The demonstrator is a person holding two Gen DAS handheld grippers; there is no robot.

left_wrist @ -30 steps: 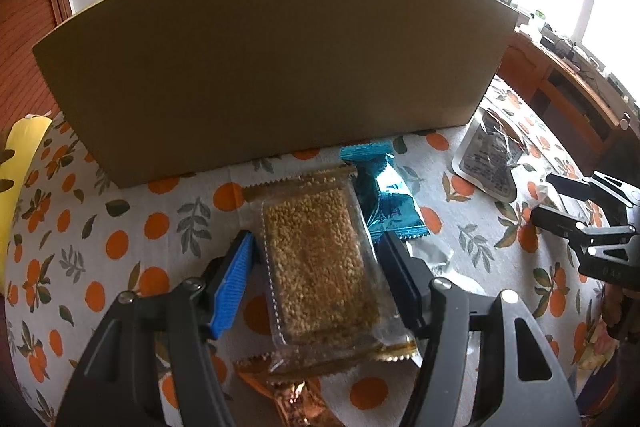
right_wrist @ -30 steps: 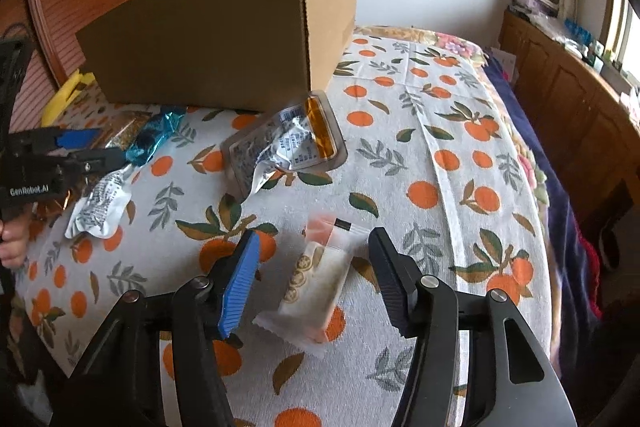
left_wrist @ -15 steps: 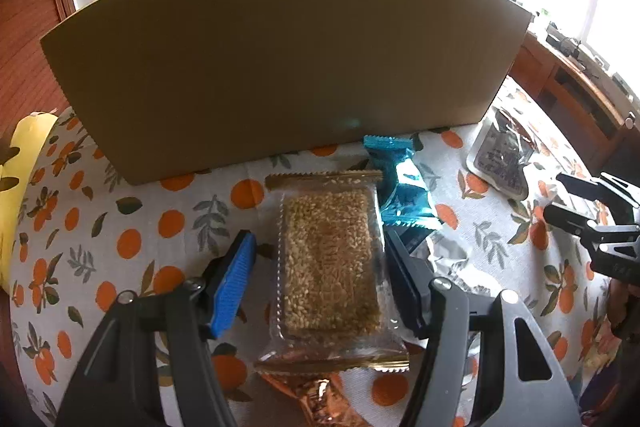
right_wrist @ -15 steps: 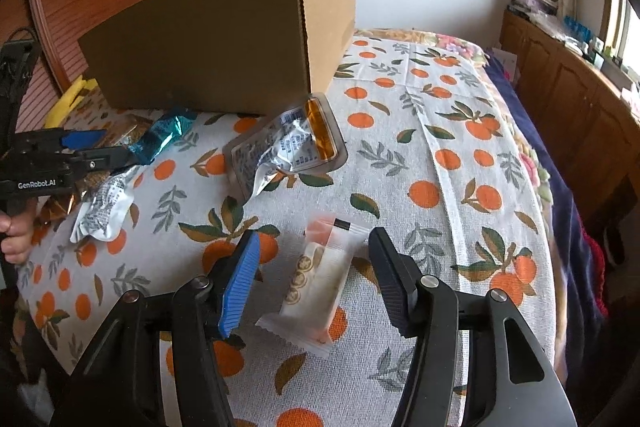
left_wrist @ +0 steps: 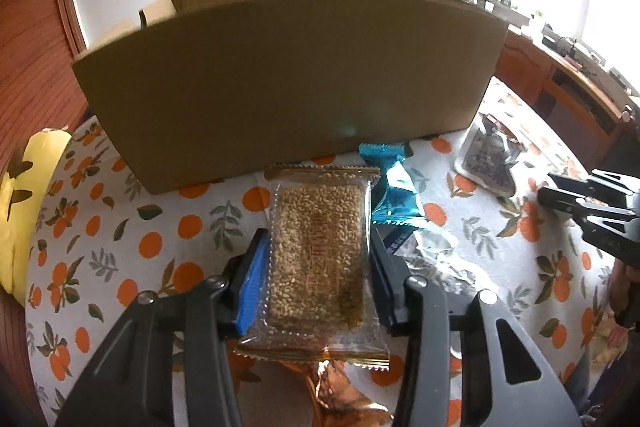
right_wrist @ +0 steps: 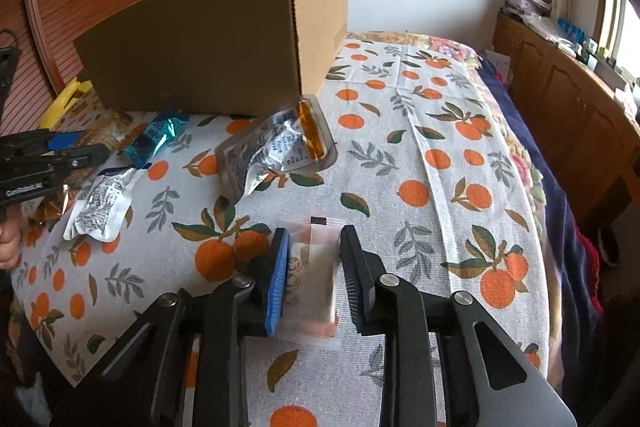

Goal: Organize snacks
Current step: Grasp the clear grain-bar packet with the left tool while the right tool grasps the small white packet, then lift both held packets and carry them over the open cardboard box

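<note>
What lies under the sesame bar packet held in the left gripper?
A crinkled copper foil wrapper pokes out below the sesame bar packet, on the orange-print tablecloth. How far the wrapper reaches beneath is covered by the packet. The left gripper jaws are closing on the packet's sides.

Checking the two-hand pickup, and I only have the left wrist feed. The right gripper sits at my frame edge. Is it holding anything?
Observer: Yes. The right gripper is shut on a pale packet printed with round biscuits.
Operator: The silver pouch near the box looks like a grey blob here. Any detail?
Observer: The silver pouch lies crumpled and has an amber panel at the end nearest the box.
Operator: What does the short end of the box look like?
Observer: It is plain cardboard with a small notch cut into its top edge.
</note>
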